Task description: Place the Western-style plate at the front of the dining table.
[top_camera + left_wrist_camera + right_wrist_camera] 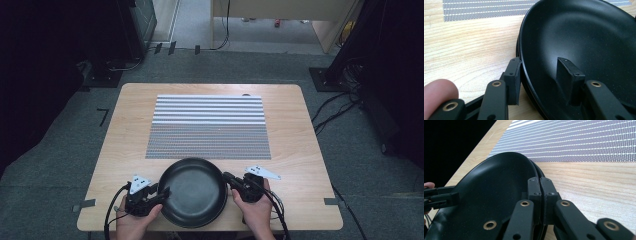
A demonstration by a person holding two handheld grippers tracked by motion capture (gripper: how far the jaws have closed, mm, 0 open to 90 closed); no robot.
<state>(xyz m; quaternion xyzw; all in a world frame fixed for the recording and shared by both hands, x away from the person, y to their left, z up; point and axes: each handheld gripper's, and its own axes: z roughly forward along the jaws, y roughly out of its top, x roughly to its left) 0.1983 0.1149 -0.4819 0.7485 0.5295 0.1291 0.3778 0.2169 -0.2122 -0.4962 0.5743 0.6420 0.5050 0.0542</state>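
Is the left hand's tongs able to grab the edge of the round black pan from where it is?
Probably yes. The left tongs already straddle the round black pan's rim, one finger outside and one inside, with only a small gap and nothing between.

A black pan (192, 191) sits at the near edge of the wooden desk (125, 130), just below a striped mat (208, 126). The left hand-held gripper (162, 192) meets the pan's left rim and the right hand-held gripper (228, 178) its right rim; both seem clamped on it, though the contact is too small to confirm.
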